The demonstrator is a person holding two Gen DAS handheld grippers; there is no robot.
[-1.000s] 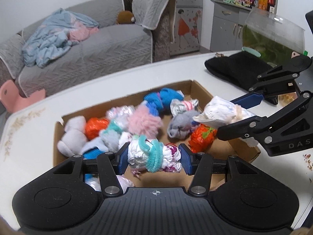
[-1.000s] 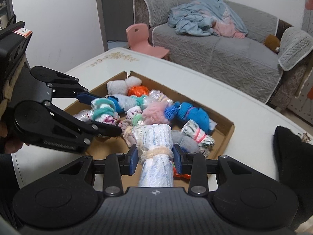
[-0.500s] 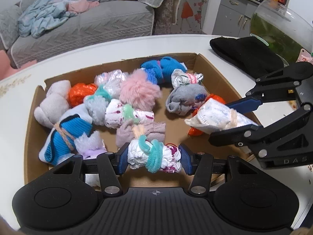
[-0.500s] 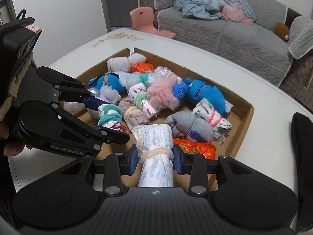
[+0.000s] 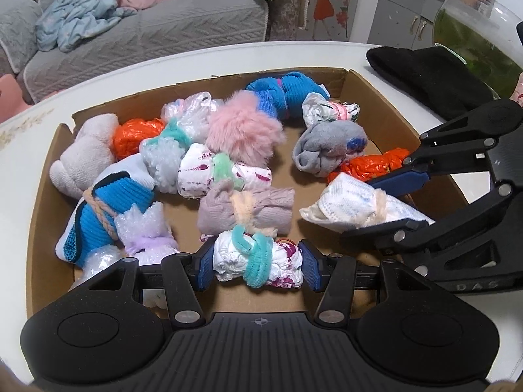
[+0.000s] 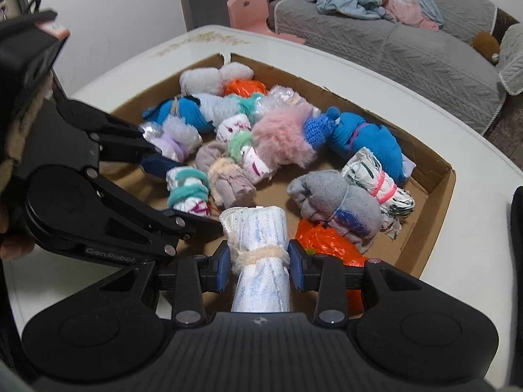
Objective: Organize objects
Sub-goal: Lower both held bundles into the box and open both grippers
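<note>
A shallow cardboard box (image 5: 366, 91) (image 6: 434, 202) on the white table holds several tied bundles of socks, cloth and plastic. My left gripper (image 5: 258, 263) is shut on a white bundle tied with a teal band (image 5: 258, 258), low over the box's near side. That same bundle shows in the right wrist view (image 6: 188, 192), between the left gripper's (image 6: 183, 192) fingers. My right gripper (image 6: 258, 266) is shut on a white-and-blue roll tied with a cream band (image 6: 258, 254). In the left wrist view the roll (image 5: 356, 205) hangs in the right gripper (image 5: 385, 204) over the box's right part.
Inside the box lie a pink fluffy ball (image 5: 243, 127), blue bundles (image 5: 281, 93), orange plastic bundles (image 5: 362, 166) and a grey sock ball (image 5: 327, 147). A black cloth (image 5: 425, 75) and a glass fish bowl (image 5: 477, 36) stand at the table's right. A grey sofa (image 5: 147, 23) is behind.
Both grippers have come down toward the box with their bundles still held. The box and its contents now fill more of both views.
</note>
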